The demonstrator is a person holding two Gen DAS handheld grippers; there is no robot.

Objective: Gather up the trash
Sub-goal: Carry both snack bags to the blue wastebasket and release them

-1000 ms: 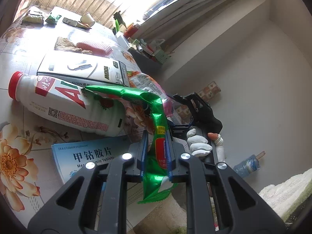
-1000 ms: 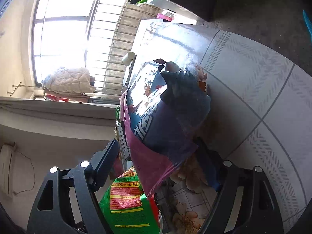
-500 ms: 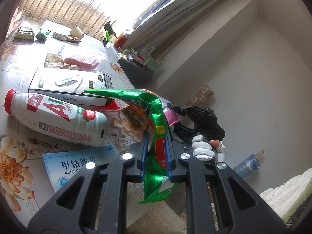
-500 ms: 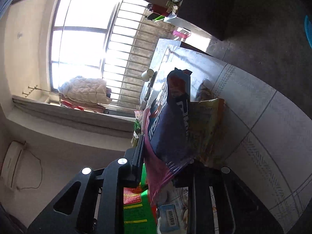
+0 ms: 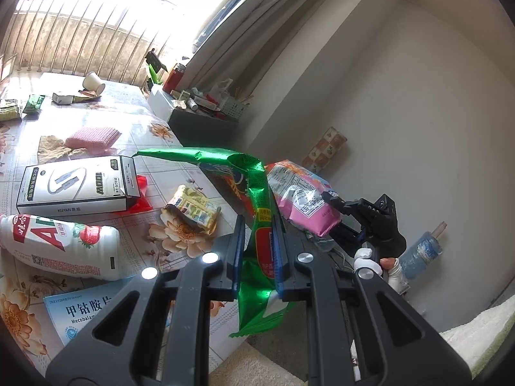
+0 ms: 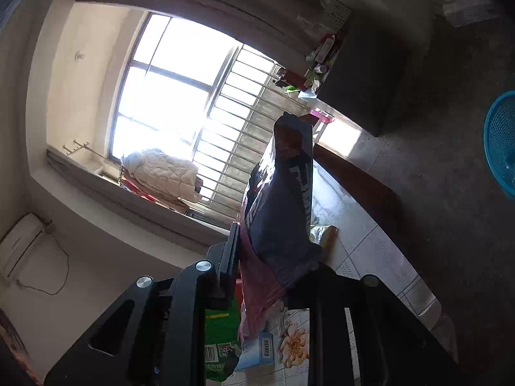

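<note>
— Evidently both pieces of trash are held off the surface (image 5: 106, 122) now. What could go wrong from here?

— Slippage, most likely. The green wrapper (image 5: 257, 206) is clamped in the left gripper (image 5: 257, 254) only across a narrow band, with a long crumpled tail hanging below the jaws and a long flap reaching out to the left above them. If that flap is caught on the white box (image 5: 77, 183) or the milk bottle (image 5: 58, 247) lying near it, the foil could be dragged out of the grip.

— And the other one?

— The pink snack bag (image 6: 276, 212) is pinched by its lower end in the right gripper (image 6: 267, 270), whose jaws have just been closing around it. Most of the bag stands above the jaws, so it could fold over or be pulled loose if swung fast. The blue basket (image 6: 502, 141), judged to be the bin, sits at the far right on the floor, well apart from the bag, so a long carry is probably needed.

— How are the hands posed?

— The left gripper is aimed slightly downward over the near edge of the surface. The right gripper is rolled steeply, the window appearing tilted in its view, and a white-gloved hand (image 5: 370, 257) is seen on its handle.
</note>
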